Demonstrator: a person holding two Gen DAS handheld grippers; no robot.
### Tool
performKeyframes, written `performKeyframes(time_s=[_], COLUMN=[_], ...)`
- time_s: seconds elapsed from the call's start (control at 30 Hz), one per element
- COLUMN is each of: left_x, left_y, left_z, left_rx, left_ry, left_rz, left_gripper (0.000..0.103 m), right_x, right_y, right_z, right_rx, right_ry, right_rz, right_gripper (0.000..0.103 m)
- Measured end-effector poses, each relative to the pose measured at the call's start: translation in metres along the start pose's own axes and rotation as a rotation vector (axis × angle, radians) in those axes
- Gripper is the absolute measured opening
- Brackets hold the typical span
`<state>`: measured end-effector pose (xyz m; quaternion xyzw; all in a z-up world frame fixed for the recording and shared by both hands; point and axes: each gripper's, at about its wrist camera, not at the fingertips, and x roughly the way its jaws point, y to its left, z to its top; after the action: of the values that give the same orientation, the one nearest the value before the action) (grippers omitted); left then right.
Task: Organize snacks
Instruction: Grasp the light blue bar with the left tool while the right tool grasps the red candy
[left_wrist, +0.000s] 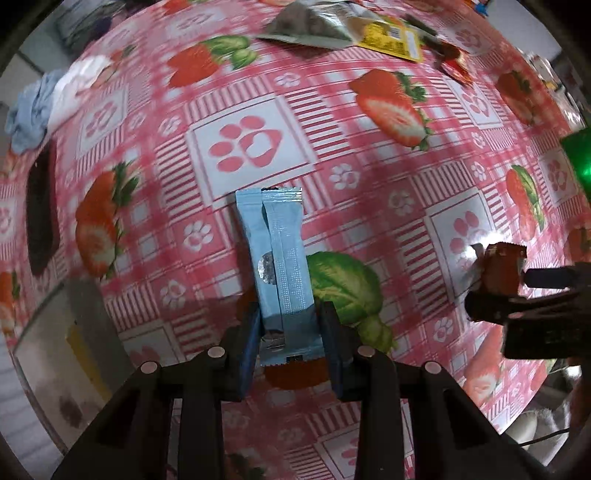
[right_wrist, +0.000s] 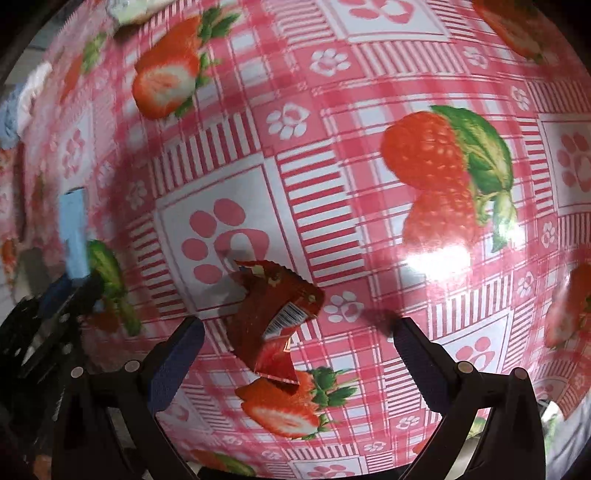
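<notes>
Snacks being sorted: a long pale-blue foil snack stick is clamped at its near end in the left gripper, its long axis pointing straight ahead over the pink strawberry-print tablecloth. A crumpled red snack wrapper sits between the right gripper's wide-spread fingers, nearer the left one, seemingly ungripped; contact is unclear.

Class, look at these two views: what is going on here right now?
A person is sorting snacks over a strawberry-print tablecloth with two hand-held tongs. The left tongs are shut on a light blue snack packet. The right tongs are open around a red snack wrapper. More packets lie at the far edge.
</notes>
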<state>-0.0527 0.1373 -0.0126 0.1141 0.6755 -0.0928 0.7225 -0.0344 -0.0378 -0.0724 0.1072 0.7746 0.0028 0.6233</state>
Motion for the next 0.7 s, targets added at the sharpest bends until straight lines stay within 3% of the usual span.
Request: performKeyframes(time_s=[0.1, 0.37, 0.63, 0.7], left_x=[0.001, -0.005, -0.001, 0.002], left_y=[0.012, 0.026, 0.047, 0.048], left_z=[-0.002, 0.013, 0.028, 0.033], left_rx=[-0.033, -0.069, -0.129, -0.119], left_ry=[0.004, 0.005, 0.018, 0.021], left_rz=[-0.011, 0.007, -0.002, 0.01], left_gripper=[0.035, 0.04, 0.045, 0.045], right_x=[0.005, -0.004, 0.003, -0.002], right_y=[0.016, -0.002, 0.016, 0.016], right_z=[-0.003, 0.0, -0.009, -0.003], right_rx=[-0.039, -0.065, -0.077, -0.072], right_ry=[-0.002, -0.013, -0.002, -0.013], right_rz=[-0.063, -0.065, -0.049, -0.042], right_gripper=[0.103, 0.103, 0.103, 0.096])
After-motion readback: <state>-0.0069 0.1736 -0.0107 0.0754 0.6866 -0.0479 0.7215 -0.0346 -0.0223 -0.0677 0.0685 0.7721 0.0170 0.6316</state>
